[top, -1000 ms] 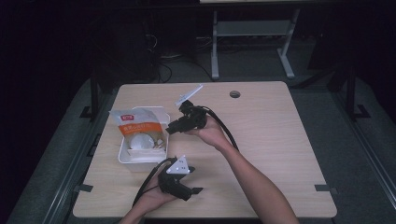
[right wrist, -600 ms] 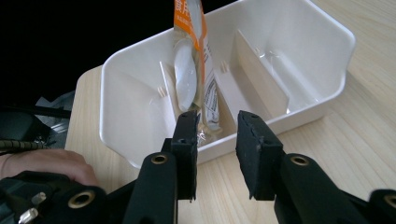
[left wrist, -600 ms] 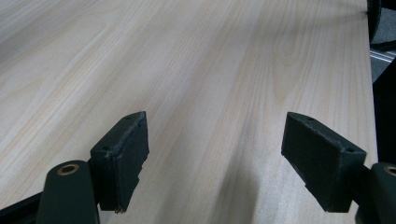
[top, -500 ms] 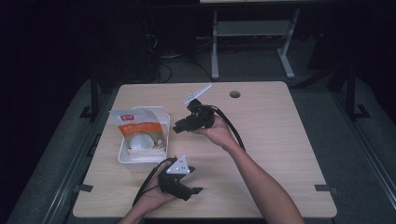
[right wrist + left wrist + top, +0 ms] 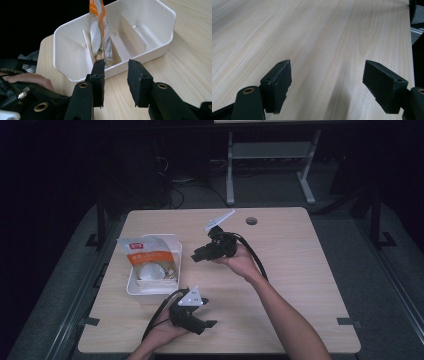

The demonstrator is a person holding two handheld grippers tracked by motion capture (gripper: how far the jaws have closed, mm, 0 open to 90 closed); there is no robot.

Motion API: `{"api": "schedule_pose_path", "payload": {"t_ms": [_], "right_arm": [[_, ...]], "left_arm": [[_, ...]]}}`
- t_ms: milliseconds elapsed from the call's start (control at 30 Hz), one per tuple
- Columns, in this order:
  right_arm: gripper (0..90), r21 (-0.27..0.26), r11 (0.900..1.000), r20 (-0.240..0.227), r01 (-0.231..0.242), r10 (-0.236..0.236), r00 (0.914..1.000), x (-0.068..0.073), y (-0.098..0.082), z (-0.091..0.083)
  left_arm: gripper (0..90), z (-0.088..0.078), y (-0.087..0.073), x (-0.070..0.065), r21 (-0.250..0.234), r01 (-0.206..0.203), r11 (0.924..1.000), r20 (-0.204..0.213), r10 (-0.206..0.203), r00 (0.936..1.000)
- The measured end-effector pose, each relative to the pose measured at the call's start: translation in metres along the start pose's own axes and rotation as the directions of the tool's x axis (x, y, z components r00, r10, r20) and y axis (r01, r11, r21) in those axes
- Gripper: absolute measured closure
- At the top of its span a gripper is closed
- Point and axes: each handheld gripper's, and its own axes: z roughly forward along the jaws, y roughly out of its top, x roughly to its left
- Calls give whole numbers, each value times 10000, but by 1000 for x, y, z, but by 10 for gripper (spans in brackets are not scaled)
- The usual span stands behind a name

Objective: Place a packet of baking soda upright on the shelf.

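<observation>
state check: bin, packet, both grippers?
white divided bin: upright on the table, one packet inside
orange-and-white packet: standing on edge in a middle compartment, top sticking above the rim
left gripper: open, nothing held, low over bare tabletop
right gripper: open, nothing held, pointed at the bin

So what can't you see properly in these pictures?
- The words on the orange bag: too small in the high view, cut off by the top edge in the right gripper view.
- The round white thing inside the bag: the wrapper blurs it, so I can't tell what it is.
- The white box: its middle slot bottom is hidden by the bag.
- The room behind the table: too dark.
</observation>
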Motion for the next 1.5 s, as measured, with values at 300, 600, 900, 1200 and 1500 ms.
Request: {"api": "schedule_pose_path", "payload": {"t_ms": [300, 600, 900, 1200, 1500], "right_arm": [[634, -101, 9997, 157, -231, 233, 9996, -3, -9, -16], [601, -219, 9990, 333, -398, 405, 9986, -5, -21, -30], [584, -271, 9981, 483, -553, 566, 9972, -6, -31, -43], [555, -332, 9971, 599, -678, 697, 9958, -7, -41, -57], [516, -370, 9951, 800, -922, 949, 9923, -7, -55, -73]], "left_arm": [[227, 0, 0, 0, -27, 48, 10000, 16, -48, 10000], [227, 0, 0, 0, -20, 52, 10000, 11, -52, 10000], [227, -1, 0, 1, -55, 75, 10000, -2, -75, 10000], [226, -1, 0, 1, -48, 77, 10000, -27, -77, 10000], [226, -1, 0, 1, -89, 85, 9999, -65, -86, 9999]]}}
